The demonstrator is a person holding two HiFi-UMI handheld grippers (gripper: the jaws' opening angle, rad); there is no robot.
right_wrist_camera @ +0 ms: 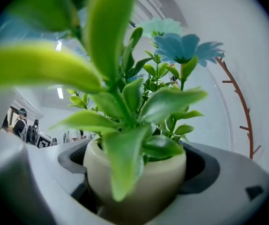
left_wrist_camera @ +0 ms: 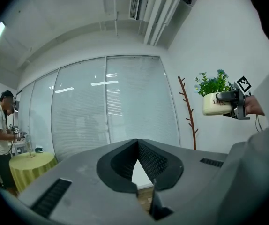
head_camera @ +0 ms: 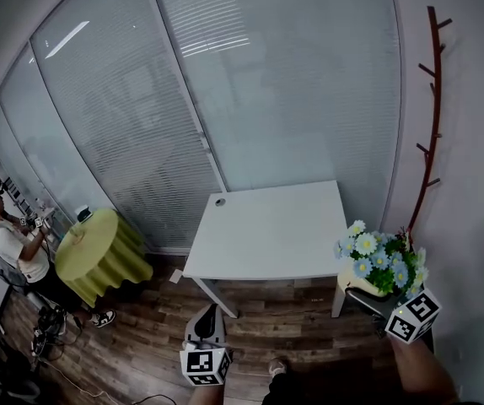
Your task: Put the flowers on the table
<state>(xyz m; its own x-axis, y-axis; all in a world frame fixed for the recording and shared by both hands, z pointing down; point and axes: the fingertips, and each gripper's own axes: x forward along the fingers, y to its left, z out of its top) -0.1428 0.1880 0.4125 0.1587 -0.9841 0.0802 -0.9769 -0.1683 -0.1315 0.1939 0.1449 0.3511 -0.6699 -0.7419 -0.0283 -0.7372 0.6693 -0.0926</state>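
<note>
Though small overhead — flowers (right_wrist_camera: 139,107) inside right tool (right_wrist_camera: 137,175)

potted flowers (head_camera: 379,260) in right gripper (head_camera: 373,297), right of bench (head_camera: 267,234) | left gripper (head_camera: 208,319) before bench | coat rack (head_camera: 432,125) behind potted flowers

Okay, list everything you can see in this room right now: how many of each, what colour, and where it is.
Table: one, white, mid-room, in front of the glass wall.
Glass wall: one, pale grey blinds, behind the table.
Round table: one, yellow-green cloth, far left.
Person: one, white top, beside the round table.
Coat rack: one, red-brown, branch-shaped, by the right wall.
Floor: one, brown wood planks.
Potted flowers: one, cream pot with blue and white blooms, held in the air to the right of the table.
Left gripper: one, grey, jaws together, empty.
Right gripper: one, grey, jaws closed on the potted flowers.
</note>
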